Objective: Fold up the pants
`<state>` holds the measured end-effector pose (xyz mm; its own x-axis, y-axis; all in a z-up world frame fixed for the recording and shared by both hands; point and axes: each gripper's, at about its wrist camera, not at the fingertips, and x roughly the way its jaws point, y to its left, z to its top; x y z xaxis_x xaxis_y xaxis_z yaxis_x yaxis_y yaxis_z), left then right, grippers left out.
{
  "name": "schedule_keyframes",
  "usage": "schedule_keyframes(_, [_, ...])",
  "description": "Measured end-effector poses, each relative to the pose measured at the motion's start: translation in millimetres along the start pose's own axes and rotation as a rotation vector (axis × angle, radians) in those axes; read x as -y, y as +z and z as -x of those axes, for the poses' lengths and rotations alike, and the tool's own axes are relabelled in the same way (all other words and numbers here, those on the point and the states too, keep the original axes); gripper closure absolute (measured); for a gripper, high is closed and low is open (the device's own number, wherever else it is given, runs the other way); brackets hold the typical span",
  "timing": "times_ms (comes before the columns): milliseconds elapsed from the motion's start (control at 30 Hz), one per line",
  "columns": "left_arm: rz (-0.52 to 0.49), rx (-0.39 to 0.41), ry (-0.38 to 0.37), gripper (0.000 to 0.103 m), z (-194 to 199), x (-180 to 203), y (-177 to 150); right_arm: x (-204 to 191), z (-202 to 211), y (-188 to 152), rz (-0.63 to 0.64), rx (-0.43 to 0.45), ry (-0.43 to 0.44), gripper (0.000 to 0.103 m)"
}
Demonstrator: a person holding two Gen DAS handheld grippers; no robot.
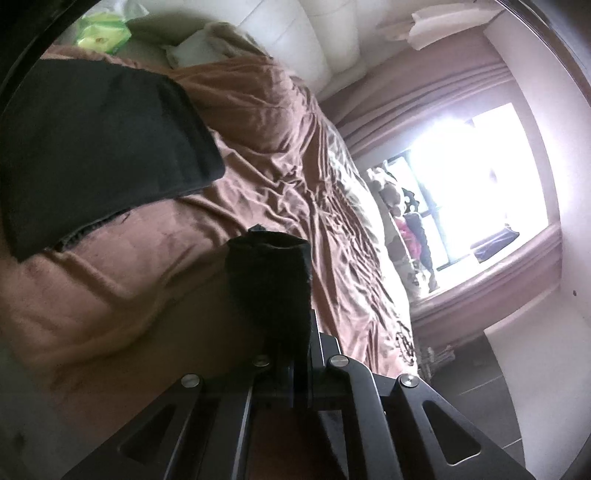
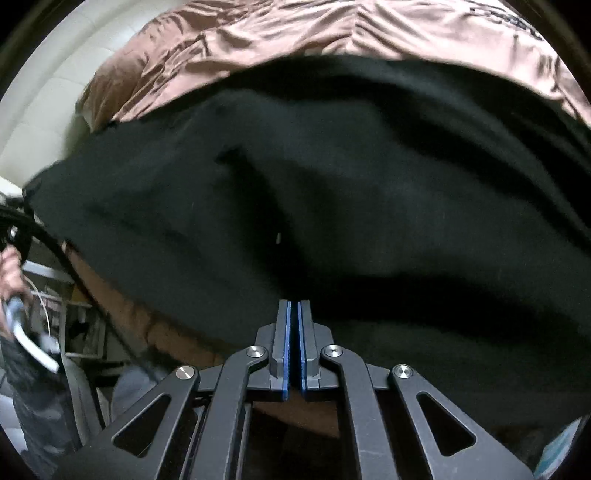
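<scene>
- No box, basket or bin showed clearly in either view; a green packet (image 1: 105, 35) lay near the head of the bed, its contents impossible to read.
- The bed (image 1: 280, 155) was covered by a brown, satiny, heavily wrinkled cover, with a pale padded headboard (image 1: 295, 40) behind it and a cream pillow (image 1: 192, 48) just beside the packet.
- A bright window (image 1: 469, 177) stood beyond the far side of the bed, framed by mauve moulding, with clothes hanging in front of the glass.
- The black pants (image 2: 332, 192) lay on the brown cover, spread wide in the right wrist view and filling most of it; the fabric looked soft and matte, with shallow folds.
- In the left wrist view a broad, flat part of the pants (image 1: 103, 147) rested on the bed to the upper left.
- The left claw (image 1: 271, 280) was closed on a bunched edge of the pants, the dark cloth wrapping over its fingers and hiding them.
- The right claw (image 2: 294, 314) had its blue-padded fingers (image 2: 285, 332) drawn almost together, a thin slit between them; it probably held nothing, though the dark cloth right at its tips made that hard to judge.
</scene>
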<state>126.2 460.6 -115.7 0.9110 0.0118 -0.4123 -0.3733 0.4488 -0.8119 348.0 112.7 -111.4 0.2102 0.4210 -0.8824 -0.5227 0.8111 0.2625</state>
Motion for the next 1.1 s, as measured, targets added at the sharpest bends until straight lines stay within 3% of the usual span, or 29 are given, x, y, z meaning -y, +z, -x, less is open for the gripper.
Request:
schedule_keyframes(100, [0.008, 0.008, -0.011, 0.099, 0, 2, 4, 5, 13, 2, -0.022, 0.007, 0.041, 0.103])
schedule_keyframes(267, [0.011, 0.012, -0.004, 0.099, 2, 1, 5, 22, 33, 19, -0.043, 0.079, -0.009, 0.103])
schedule_keyframes(633, [0.053, 0.008, 0.049, 0.099, 4, -23, -4, 54, 1, 64, -0.128, 0.06, -0.062, 0.103])
schedule_keyframes(1100, [0.105, 0.004, 0.095, 0.099, 2, -49, -16, 60, -26, 124, -0.093, 0.085, -0.148, 0.103])
